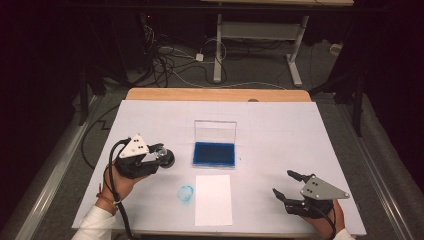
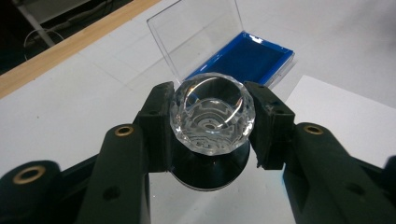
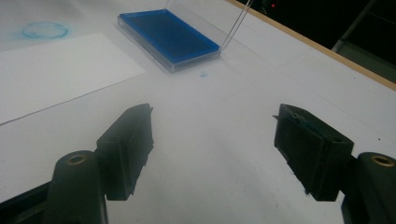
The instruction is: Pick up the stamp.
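Here the left tool (image 2: 210,126) is clamped on a faceted clear-topped stamp (image 2: 212,119), its black base just above the worktop (image 1: 280,130). Just ahead of that tool stands the open blue ink pad case (image 2: 245,56), lid upright. The right tool (image 3: 215,140) is open and holds nothing, with the white sheet (image 3: 56,70) ahead to its left and a blue ring print (image 3: 44,30) beyond.

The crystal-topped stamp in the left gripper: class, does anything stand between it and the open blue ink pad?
Nothing visible does. The left gripper holds the stamp left of the ink pad, bare white table cover between them; the pad's clear lid stands behind it.
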